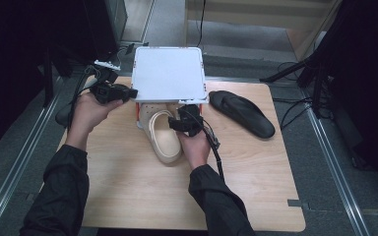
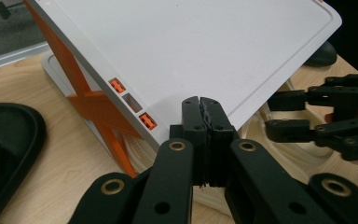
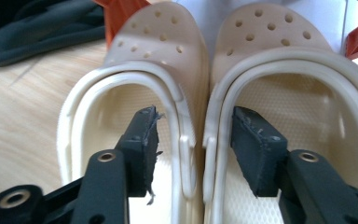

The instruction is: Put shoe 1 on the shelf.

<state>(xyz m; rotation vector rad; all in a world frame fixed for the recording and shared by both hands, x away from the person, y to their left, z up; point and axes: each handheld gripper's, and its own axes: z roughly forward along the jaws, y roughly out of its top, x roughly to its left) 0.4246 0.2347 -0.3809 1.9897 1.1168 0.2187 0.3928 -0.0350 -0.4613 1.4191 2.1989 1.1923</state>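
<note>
Sleeved forearms enter from the near edge of the wooden table [image 1: 128, 196]; landmark is the white shoe rack [image 1: 167, 73], a flat white shelf on orange cross-braced legs, standing at the table's far middle.

Left of the rack: left hand [image 1: 86, 112] holds the left gripper [image 1: 128, 93], its tip at the rack's left edge. In the left gripper view the two black jaws are pressed flat together with nothing between them, tip just before the shelf's rim, near two small orange clips [image 2: 147, 121] set in that rim.

Under and in front of the rack: a pair of cream perforated clogs [image 3: 205, 93], side by side and touching, toes tucked beneath the shelf, heels toward the person. Right hand [image 1: 195, 147] holds the right gripper [image 3: 193, 142] at the heel end. Its jaws are spread, one jaw inside each clog, straddling the two adjoining inner walls; pads are not pressing on them.

Right of the rack: a black sandal [image 1: 242, 113] lies flat on the table, apart from the clogs. Left gripper view also shows another dark sandal [image 2: 7, 154] on the table beside the rack's leg.
</note>
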